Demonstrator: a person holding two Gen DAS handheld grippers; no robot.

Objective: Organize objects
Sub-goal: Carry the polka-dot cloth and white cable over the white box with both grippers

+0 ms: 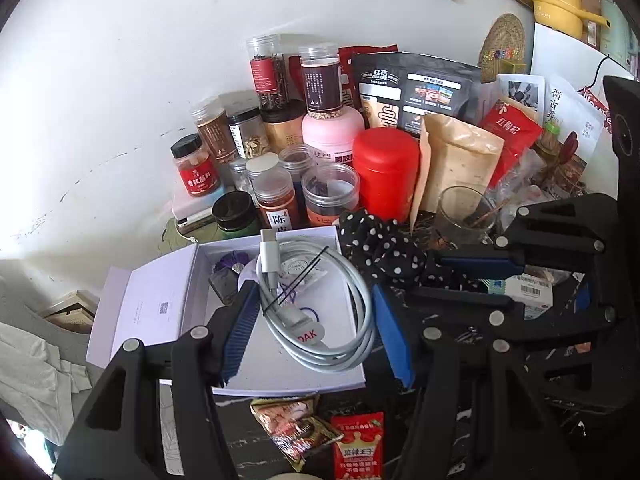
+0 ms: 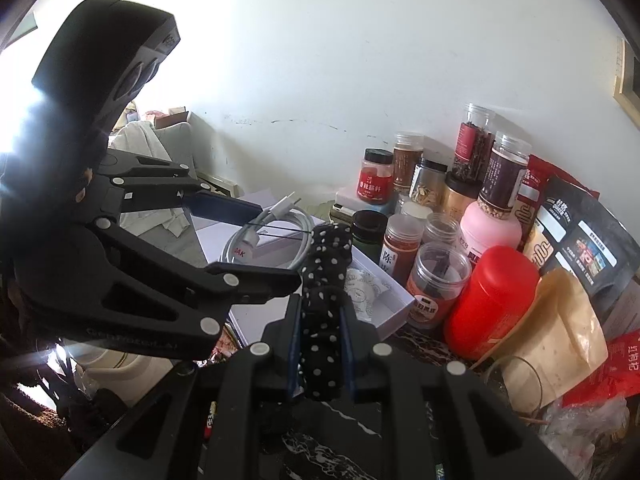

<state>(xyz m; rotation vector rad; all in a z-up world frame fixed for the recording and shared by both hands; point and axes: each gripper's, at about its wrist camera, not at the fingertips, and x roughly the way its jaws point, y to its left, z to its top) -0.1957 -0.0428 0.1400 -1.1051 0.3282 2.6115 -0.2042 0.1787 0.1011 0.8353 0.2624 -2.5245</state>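
Coiled white cable [image 1: 320, 320] between the left fingers [image 1: 240, 328]: smooth, glossy plastic sheath. Black cloth with white dots [image 2: 324, 312] between the right fingers [image 2: 348, 344]: soft, matt fabric. White box [image 1: 304, 384] beneath the cable: smooth matt card. Red canister [image 1: 386, 172] beyond the fingers: glossy plastic. Tan pouch [image 1: 456, 164] beside it: matt, creased paper. Clear jars [image 1: 330, 192]: shiny transparent plastic. Table [image 2: 340, 440]: dark, polished, white-veined stone look.
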